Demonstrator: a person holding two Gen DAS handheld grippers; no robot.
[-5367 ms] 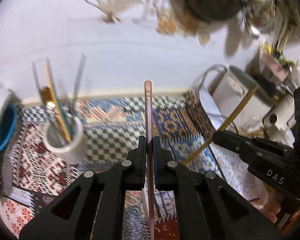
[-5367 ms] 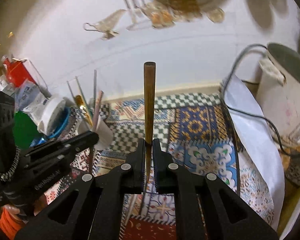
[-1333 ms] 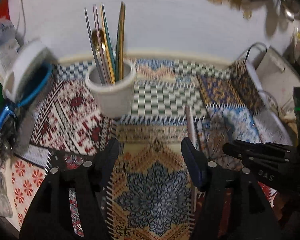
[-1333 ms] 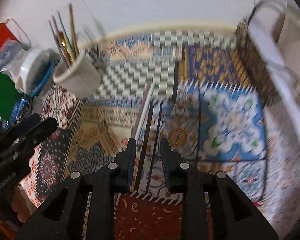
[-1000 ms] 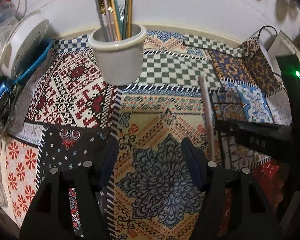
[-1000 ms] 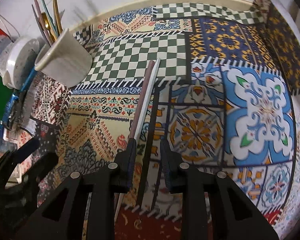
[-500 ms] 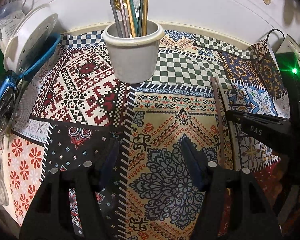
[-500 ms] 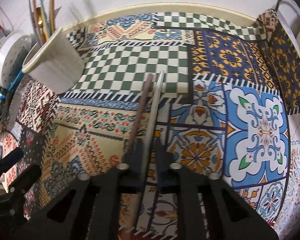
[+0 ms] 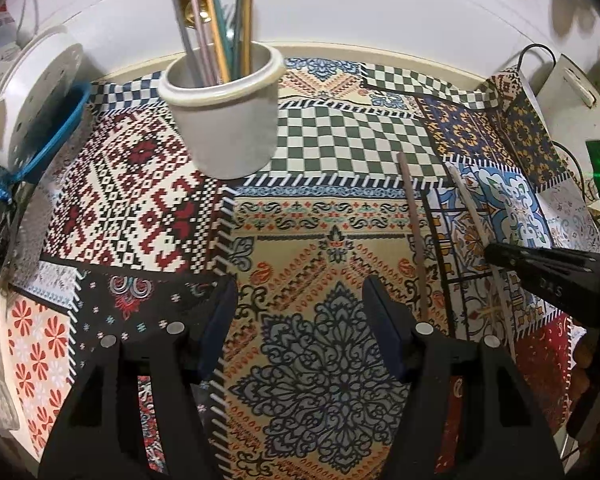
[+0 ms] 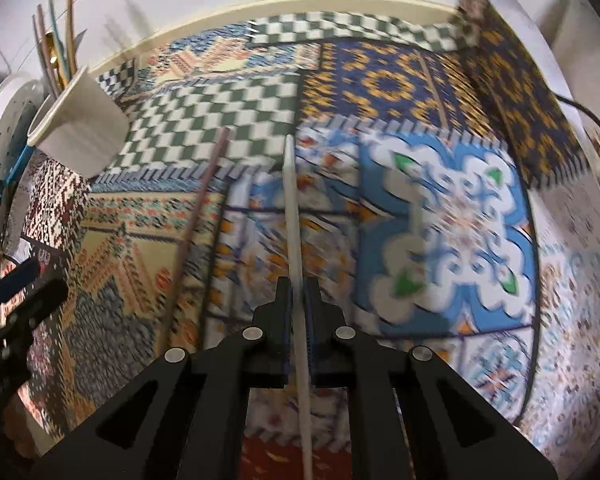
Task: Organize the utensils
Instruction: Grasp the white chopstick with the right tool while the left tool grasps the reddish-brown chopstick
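A white cup (image 9: 224,114) holding several upright chopsticks stands at the back of the patterned mat; it also shows far left in the right wrist view (image 10: 82,136). My left gripper (image 9: 300,320) is open and empty above the mat. My right gripper (image 10: 298,300) is shut on a white chopstick (image 10: 294,216), lifted off the mat; that chopstick also shows in the left wrist view (image 9: 474,208). A brown chopstick (image 10: 198,216) lies on the mat left of it, seen in the left wrist view (image 9: 414,232) just beyond my right finger.
A white perforated lid and blue rack (image 9: 32,92) crowd the left edge. A white appliance with a black cable (image 9: 568,88) stands at the back right. A white wall (image 9: 380,8) closes the back.
My right gripper has closed on the white chopstick and lifted it away from the brown one. My left gripper stays open and has moved closer to the cup.
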